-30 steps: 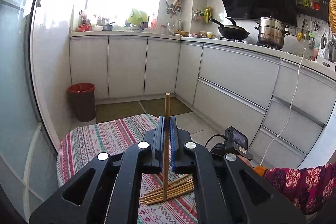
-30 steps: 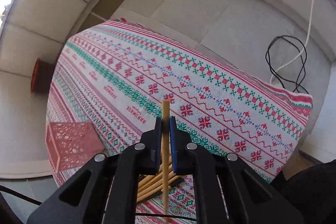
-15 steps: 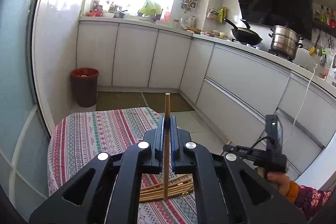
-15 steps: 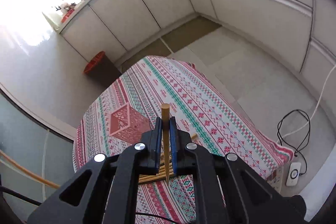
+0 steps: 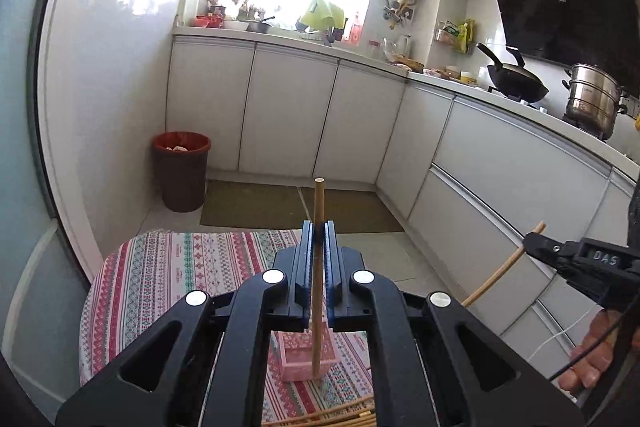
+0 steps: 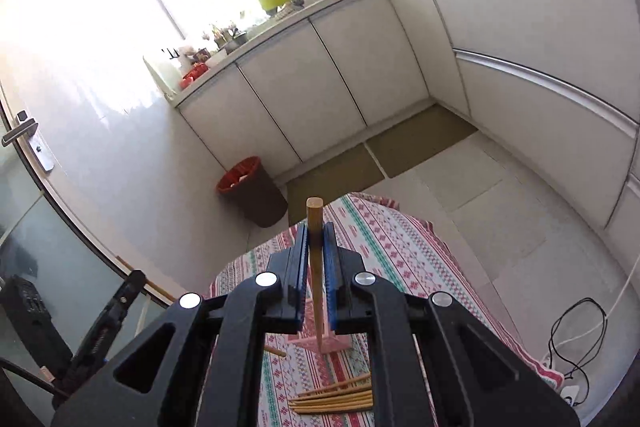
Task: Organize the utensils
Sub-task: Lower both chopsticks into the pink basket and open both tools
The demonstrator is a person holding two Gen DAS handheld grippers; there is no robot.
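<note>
My left gripper (image 5: 319,227) is shut on a wooden chopstick (image 5: 318,267) held upright, its lower end over a pink perforated holder (image 5: 306,357) on the patterned tablecloth (image 5: 180,275). My right gripper (image 6: 316,229) is shut on another chopstick (image 6: 316,267), also upright, its tip over the same pink holder (image 6: 336,343). A bundle of loose chopsticks (image 6: 332,399) lies on the cloth near me; it also shows in the left wrist view (image 5: 340,415). The right gripper with its chopstick (image 5: 500,273) shows at the right of the left wrist view.
The small table stands in a kitchen with white cabinets (image 5: 288,115) behind and to the right. A red-lined bin (image 5: 182,171) stands on the floor by the far left corner. A cable and power strip (image 6: 576,347) lie on the floor at right.
Both grippers have risen and tilted up, each still holding its chopstick. The pink holder has come into view under both chopsticks. The right gripper now shows level beside the left.
</note>
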